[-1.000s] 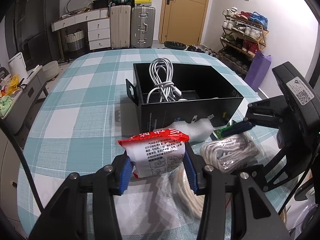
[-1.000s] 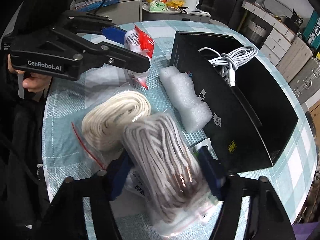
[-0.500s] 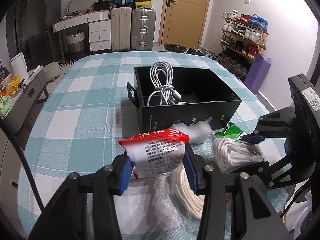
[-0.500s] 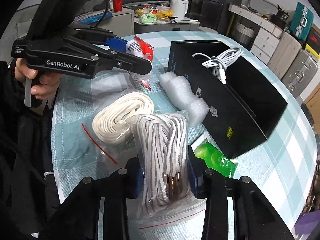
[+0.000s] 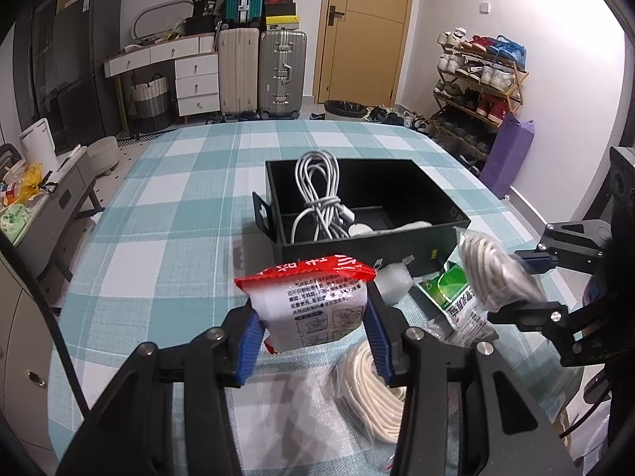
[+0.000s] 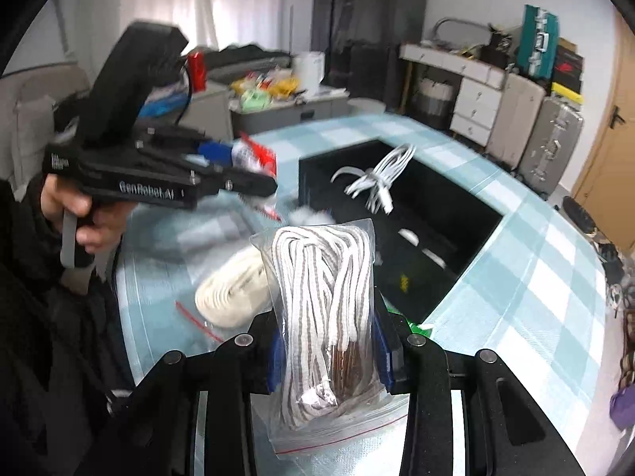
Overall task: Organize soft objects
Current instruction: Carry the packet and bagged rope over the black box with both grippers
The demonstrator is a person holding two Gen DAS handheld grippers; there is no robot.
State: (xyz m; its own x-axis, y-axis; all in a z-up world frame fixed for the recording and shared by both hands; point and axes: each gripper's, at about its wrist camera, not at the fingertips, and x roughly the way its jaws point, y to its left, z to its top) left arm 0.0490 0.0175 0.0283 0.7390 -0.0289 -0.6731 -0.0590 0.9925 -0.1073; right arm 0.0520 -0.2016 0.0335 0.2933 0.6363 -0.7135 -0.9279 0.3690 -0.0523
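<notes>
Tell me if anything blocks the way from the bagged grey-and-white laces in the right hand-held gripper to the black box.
Nothing visible does. The bag of laces is held in the right hand-held gripper above the table, and the black box lies ahead with its top open. Inside it, the white cable lies at the far end, leaving room.
</notes>
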